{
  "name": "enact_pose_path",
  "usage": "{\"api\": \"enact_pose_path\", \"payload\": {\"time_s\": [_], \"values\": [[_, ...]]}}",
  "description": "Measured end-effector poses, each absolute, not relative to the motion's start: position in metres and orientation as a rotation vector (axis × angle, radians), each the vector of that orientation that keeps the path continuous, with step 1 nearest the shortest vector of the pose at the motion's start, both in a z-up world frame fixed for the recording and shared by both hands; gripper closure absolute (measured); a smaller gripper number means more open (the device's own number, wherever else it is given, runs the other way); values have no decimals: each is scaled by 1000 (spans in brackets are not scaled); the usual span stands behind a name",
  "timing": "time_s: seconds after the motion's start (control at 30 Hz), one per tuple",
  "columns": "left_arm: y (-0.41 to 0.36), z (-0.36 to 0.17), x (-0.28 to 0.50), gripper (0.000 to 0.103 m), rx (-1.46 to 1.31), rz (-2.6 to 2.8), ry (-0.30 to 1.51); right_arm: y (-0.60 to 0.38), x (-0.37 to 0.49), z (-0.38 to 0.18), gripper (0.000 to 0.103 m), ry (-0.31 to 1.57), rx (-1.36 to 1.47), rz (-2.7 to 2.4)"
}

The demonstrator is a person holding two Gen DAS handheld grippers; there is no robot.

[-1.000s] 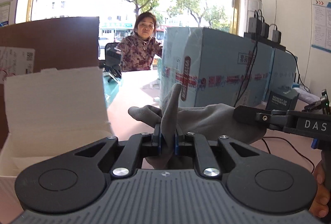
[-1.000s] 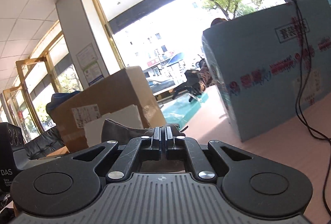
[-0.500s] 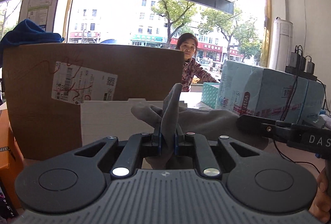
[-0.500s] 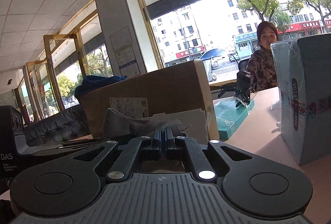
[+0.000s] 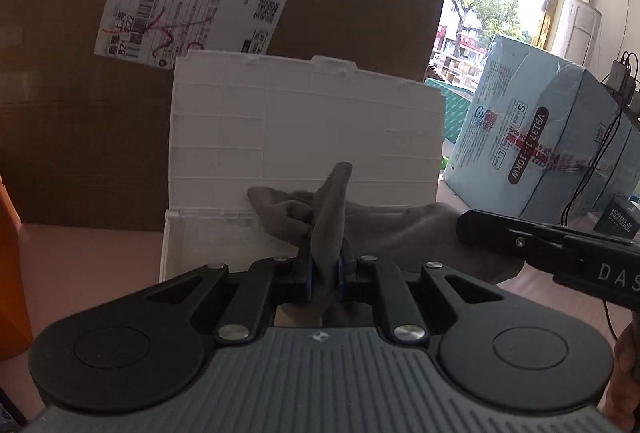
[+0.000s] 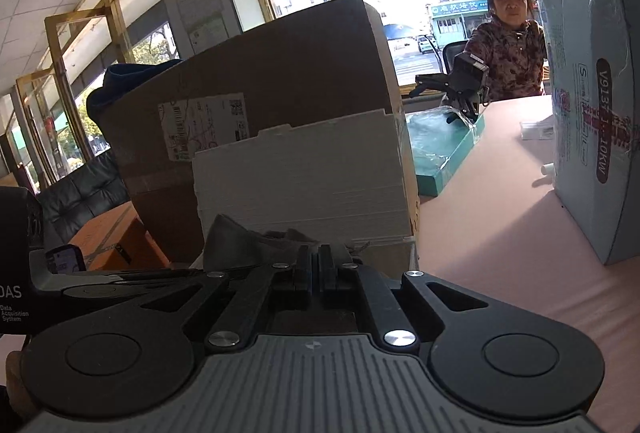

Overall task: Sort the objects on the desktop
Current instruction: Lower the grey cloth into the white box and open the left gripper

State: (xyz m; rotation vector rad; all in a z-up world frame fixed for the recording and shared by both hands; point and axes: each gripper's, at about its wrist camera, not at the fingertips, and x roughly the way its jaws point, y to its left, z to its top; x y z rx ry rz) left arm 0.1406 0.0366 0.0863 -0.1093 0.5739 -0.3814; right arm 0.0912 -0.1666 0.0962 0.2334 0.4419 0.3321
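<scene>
A grey sock-like cloth (image 5: pixel 384 229) hangs stretched between my two grippers, in front of an open white box (image 5: pixel 200 245) whose lid (image 5: pixel 304 137) stands upright. My left gripper (image 5: pixel 325 273) is shut on the cloth's left part, and a fold sticks up between its fingers. The right gripper (image 5: pixel 480 229) comes in from the right and covers the cloth's other end. In the right wrist view my right gripper (image 6: pixel 318 265) is shut, with the cloth (image 6: pixel 240 245) bunched at its fingertips just before the white box lid (image 6: pixel 300 177).
A large brown cardboard box (image 5: pixel 80 153) stands behind the white box. Pale blue cartons (image 5: pixel 532 137) with cables stand on the pink table at the right. A teal box (image 6: pixel 440 145) lies farther back, where a seated person (image 6: pixel 508 45) holds another black gripper (image 6: pixel 464 85). An orange box (image 6: pixel 116 237) sits at the left.
Both grippers have swung left with the cloth still held between them and come close to the white box. The lid and cardboard box now fill the left view.
</scene>
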Motion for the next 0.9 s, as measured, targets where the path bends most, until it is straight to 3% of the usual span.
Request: {"api": "enact_pose_path", "payload": {"time_s": [0.4,0.67,0.9], "values": [[25,68,166,92,-73,-376,727,-134,135,74,100,638,41,234],[22,62,175,76,-67,-369,749,-116,160,65,99,734,-55,201],[21,58,181,74,-48,-350,762,-106,175,64,100,806,-124,194]]}}
